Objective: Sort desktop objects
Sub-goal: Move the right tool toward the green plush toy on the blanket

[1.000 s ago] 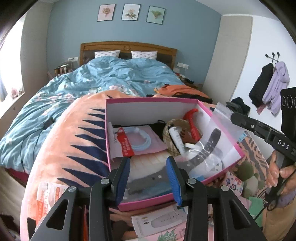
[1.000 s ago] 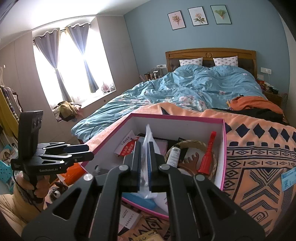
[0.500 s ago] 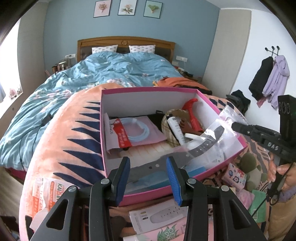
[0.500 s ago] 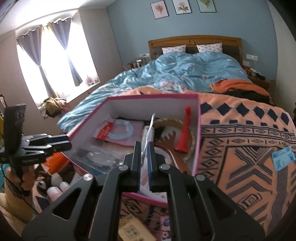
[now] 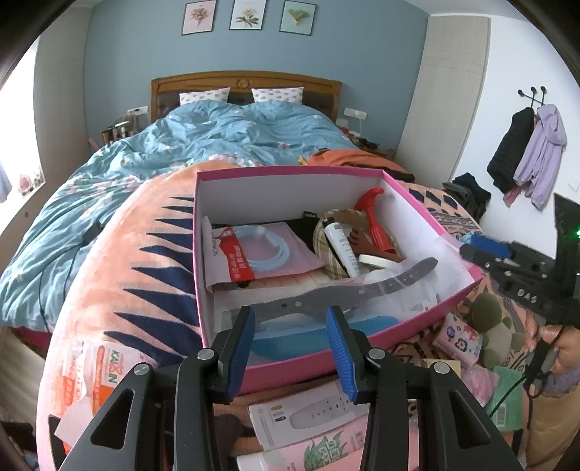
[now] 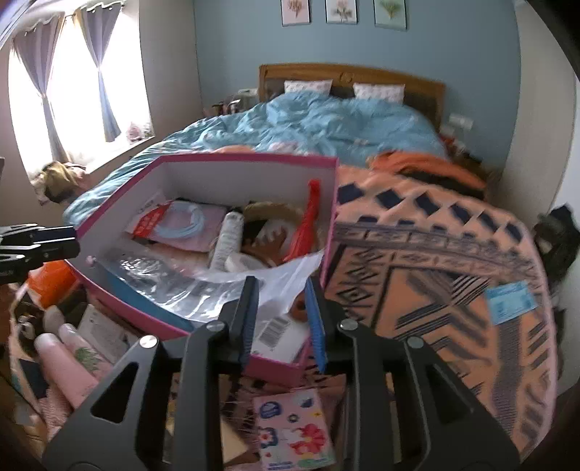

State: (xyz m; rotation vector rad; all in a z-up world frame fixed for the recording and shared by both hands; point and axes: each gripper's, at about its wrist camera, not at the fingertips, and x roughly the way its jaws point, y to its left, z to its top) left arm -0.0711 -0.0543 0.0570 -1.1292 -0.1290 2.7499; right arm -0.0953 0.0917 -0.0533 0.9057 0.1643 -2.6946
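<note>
Grey strap (image 5: 348,290) in clear bag (image 6: 174,282) lay across pink box (image 6: 235,159), far end pointing toward right gripper (image 6: 279,286), jaws opening, bag corner loose between them.

Your right view smears with motion blur, its window (image 6: 72,83) blown out white; daylight is soft, fisheye corners go black

I'm working in a home bedroom: a double bed (image 5: 232,145) with a wooden headboard (image 5: 246,81), two patterned pillows (image 5: 204,97) and a rumpled blue floral duvet fills the far side. Three framed botanical prints (image 5: 247,16) hang on the blue wall above. Jackets (image 5: 525,152) hang from wall hooks at right, and curtains (image 6: 105,83) frame a bright window at left.
</note>
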